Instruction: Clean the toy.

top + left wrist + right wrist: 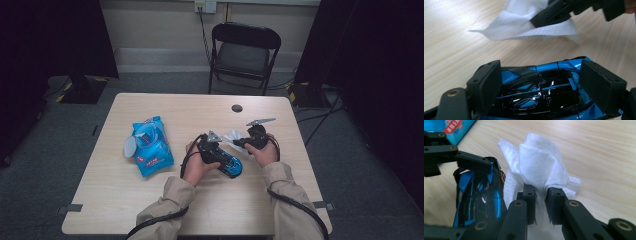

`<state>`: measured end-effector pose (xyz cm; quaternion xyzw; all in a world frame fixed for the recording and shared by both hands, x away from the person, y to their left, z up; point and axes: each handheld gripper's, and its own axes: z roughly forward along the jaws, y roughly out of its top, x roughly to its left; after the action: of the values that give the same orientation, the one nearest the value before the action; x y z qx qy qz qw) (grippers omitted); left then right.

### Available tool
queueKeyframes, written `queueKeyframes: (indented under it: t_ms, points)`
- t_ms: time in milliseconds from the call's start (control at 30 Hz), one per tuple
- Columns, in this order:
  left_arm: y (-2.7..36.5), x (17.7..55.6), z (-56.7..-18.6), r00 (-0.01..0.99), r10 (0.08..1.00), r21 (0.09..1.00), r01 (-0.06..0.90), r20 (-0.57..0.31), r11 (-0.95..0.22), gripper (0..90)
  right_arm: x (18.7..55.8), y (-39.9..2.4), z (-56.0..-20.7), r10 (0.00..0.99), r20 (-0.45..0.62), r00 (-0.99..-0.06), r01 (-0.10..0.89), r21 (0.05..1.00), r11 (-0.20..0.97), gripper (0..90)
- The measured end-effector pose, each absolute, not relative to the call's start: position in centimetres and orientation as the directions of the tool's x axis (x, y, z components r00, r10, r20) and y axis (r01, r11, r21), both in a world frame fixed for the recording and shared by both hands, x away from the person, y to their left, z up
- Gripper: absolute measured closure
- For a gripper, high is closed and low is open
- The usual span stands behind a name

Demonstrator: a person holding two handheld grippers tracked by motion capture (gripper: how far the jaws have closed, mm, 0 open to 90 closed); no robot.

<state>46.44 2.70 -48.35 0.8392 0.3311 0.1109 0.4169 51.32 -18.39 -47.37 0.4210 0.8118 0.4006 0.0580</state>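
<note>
Tabletop: toy car (pixel 229 164) lies lengthwise toward near right, diagonal

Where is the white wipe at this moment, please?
The white wipe is pinched in the right claw, just above the table right of centre in the high view, beside the blue toy car clamped by the left claw.

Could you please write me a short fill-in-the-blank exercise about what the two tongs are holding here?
1. The left tongs grip a toy ____ in blue and black.
2. The right tongs pinch a crumpled ____ wipe.
3. The blue wipes packet lies on the ____ table.
Missing words: car; white; wooden
</note>
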Motion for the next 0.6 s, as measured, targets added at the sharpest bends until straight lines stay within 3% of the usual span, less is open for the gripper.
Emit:
queueKeyframes:
  t_ms: [600]
  points:
    - [2.8,46.3,-48.5,0.760,0.645,0.782,0.452,-0.085,-0.429,18.3,52.1,-14.8,-49.7,0.664,0.312,-0.679,0.657,0.663,0.360,79.3]
